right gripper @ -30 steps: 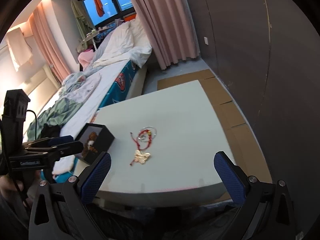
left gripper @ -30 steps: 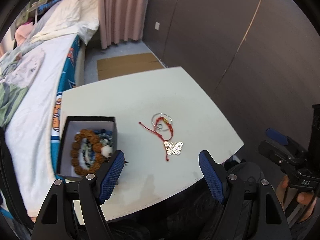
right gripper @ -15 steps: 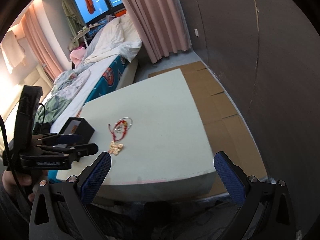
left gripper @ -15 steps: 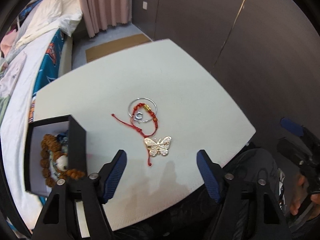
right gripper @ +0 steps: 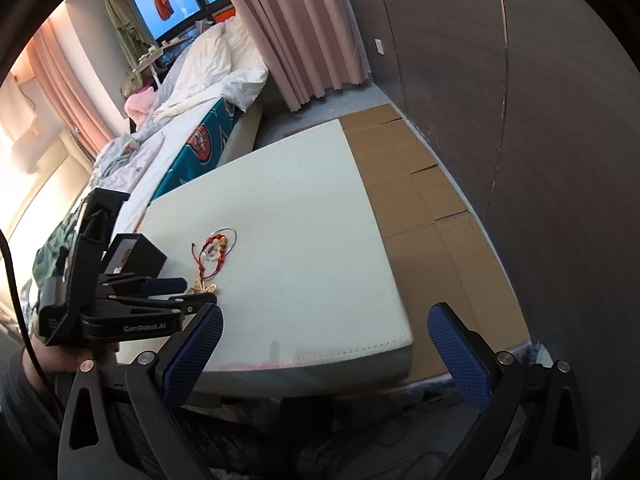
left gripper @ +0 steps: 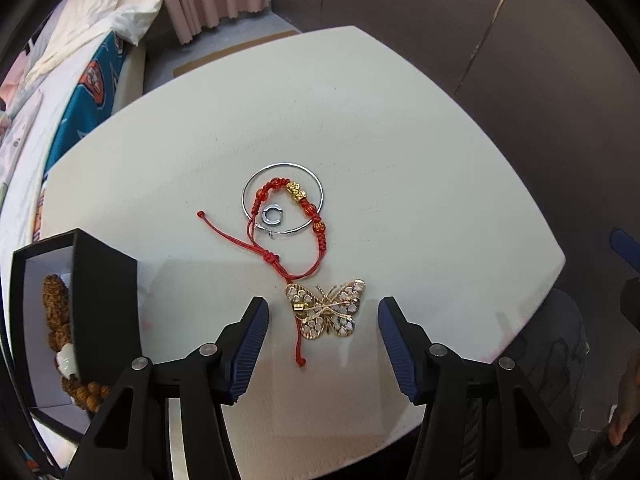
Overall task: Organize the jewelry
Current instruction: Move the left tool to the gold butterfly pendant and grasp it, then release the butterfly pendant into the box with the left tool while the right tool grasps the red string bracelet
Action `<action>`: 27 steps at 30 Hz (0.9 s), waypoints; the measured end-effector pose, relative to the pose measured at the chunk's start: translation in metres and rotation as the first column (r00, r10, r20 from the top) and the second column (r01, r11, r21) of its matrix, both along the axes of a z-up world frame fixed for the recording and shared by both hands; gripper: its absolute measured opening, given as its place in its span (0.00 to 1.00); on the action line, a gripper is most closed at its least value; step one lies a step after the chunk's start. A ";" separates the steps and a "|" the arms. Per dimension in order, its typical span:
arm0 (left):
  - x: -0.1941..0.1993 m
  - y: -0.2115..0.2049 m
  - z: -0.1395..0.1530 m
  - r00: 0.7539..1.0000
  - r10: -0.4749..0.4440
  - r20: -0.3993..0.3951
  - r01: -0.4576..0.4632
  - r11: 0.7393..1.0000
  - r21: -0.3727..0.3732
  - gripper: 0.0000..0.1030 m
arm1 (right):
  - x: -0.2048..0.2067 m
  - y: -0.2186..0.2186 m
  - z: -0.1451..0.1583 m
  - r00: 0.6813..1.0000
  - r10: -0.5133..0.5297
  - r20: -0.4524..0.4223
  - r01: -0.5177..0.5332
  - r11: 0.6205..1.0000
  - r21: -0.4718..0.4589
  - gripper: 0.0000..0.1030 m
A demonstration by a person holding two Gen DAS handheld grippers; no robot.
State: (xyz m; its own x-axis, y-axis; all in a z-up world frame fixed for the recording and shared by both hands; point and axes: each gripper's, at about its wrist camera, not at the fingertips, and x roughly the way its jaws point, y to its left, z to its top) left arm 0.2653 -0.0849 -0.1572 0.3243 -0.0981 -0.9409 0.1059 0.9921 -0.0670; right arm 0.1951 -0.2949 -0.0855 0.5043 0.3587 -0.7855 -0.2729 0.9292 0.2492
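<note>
A gold butterfly brooch (left gripper: 325, 309) lies on the white table (left gripper: 360, 120), straddled by my open left gripper (left gripper: 323, 322) just above it. A red cord bracelet (left gripper: 292, 216) with gold beads, a thin silver hoop (left gripper: 316, 190) and a small silver ring (left gripper: 273, 216) lie just beyond. A black jewelry box (left gripper: 100, 304) at the left holds a brown bead bracelet (left gripper: 56, 304). My right gripper (right gripper: 325, 344) is open and empty, off the table's near edge; from it I see the left gripper (right gripper: 160, 292), the box (right gripper: 148, 256) and the jewelry (right gripper: 214, 246).
A bed (right gripper: 192, 120) with rumpled bedding runs along the table's left side. Flattened cardboard (right gripper: 416, 200) covers the floor to the right, beside a dark wall (right gripper: 520, 120). Pink curtains (right gripper: 304, 28) hang at the back.
My left gripper has moved forward and down over the butterfly brooch, with the box sliding to the left of view. My right gripper has drawn back and turned right.
</note>
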 end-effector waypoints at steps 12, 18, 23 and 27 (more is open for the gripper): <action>0.002 0.014 0.021 0.998 0.020 0.059 -0.016 0.998 -0.058 0.40 | 0.007 0.016 -0.004 0.998 0.055 -0.029 -0.054 0.998 0.028 1.00; -0.006 0.034 0.055 0.991 0.050 0.124 -0.038 0.995 -0.096 0.40 | 0.017 0.040 -0.006 0.993 0.115 -0.041 -0.113 0.993 0.039 0.85; -0.016 0.053 0.074 0.983 0.083 0.165 -0.066 0.992 -0.106 0.40 | 0.028 0.067 -0.014 0.985 0.158 -0.074 -0.156 0.987 0.034 0.66; -0.022 0.072 0.083 0.975 0.126 0.182 -0.105 0.987 -0.118 0.40 | 0.036 0.092 -0.020 0.973 0.210 -0.094 -0.208 0.978 0.032 0.61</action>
